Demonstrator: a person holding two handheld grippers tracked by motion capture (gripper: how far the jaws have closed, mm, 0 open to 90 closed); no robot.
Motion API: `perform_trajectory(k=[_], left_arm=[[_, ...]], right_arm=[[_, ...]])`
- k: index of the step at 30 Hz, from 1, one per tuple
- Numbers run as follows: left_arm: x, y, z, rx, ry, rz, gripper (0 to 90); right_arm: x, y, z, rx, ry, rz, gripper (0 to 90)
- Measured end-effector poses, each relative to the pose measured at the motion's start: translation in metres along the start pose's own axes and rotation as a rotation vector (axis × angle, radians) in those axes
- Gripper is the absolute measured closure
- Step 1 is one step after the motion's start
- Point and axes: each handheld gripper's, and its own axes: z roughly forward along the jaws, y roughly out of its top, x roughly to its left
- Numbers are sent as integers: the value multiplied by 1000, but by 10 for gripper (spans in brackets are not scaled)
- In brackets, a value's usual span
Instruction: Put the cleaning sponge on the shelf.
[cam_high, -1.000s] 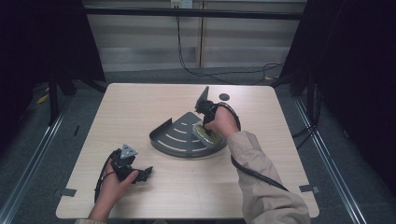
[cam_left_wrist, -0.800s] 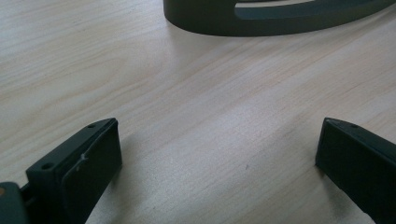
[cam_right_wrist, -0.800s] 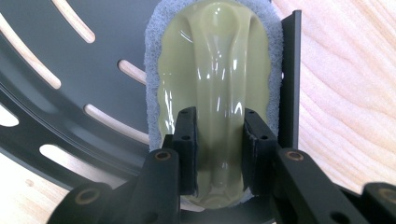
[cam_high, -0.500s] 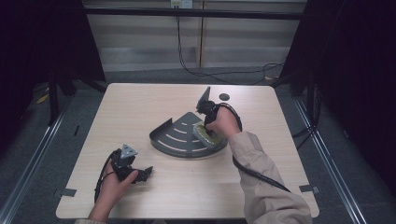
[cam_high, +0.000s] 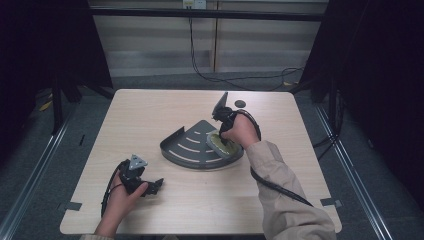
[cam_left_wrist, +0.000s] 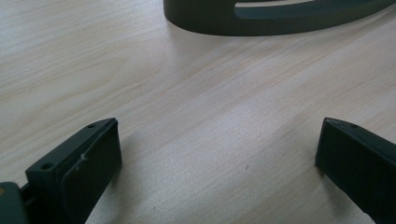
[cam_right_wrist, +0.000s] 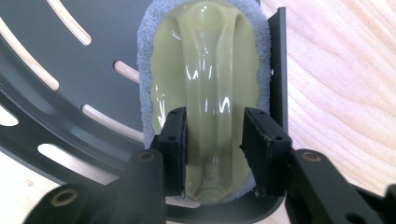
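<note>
From the high view, the dark slotted tray (cam_high: 192, 147) sits mid-table, a fan-shaped piece with a raised rim, and the right gripper (cam_high: 223, 131) is down over its right end, on the pale green scrubber (cam_high: 221, 142) lying there. The left gripper (cam_high: 144, 186) rests low on the table (cam_high: 150, 107) near the front-left corner, well apart from the tray — parked, by the look of it, to leave the other hand room.

On to the left gripper view: its jaws stand wide apart with bare wood between them, nothing held, and the tray's curved rim (cam_left_wrist: 261, 21) crosses the top of the picture.

Now the right gripper view — here is the action. The jaws straddle the raised central ridge of the scrubber (cam_right_wrist: 210, 93), pads against its flanks, so I'd call it pinched. The scrubber's grey-blue foam base lies flat on the tray floor (cam_right_wrist: 70, 74), tight against the straight side wall (cam_right_wrist: 279, 65); gripping by the ridge would suit pushing it across the slots.
</note>
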Motion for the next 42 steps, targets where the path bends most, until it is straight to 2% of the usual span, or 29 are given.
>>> perform_trajectory(k=[9, 19, 21, 23, 26, 33, 42], left_arm=[[0, 0, 0, 0, -2, -3, 0], [0, 0, 0, 0, -2, -3, 0], [0, 0, 0, 2, -5, -2, 0], [0, 0, 0, 2, -4, -3, 0], [0, 0, 0, 1, -5, -3, 0], [1, 0, 0, 3, -1, 3, 0], [1, 4, 3, 1, -4, 1, 0]], right_arm=[[-2, -2, -9, -19, -9, 20, 486], [-1, -5, -18, -40, -18, 16, 411], [-1, -5, -20, -46, -22, 17, 365], [-1, -6, -22, -47, -18, 21, 356], [-4, -9, -26, -49, 12, 38, 304], [-8, -16, -31, -43, 8, 39, 255], [-17, -32, -37, -58, 13, 37, 245]])
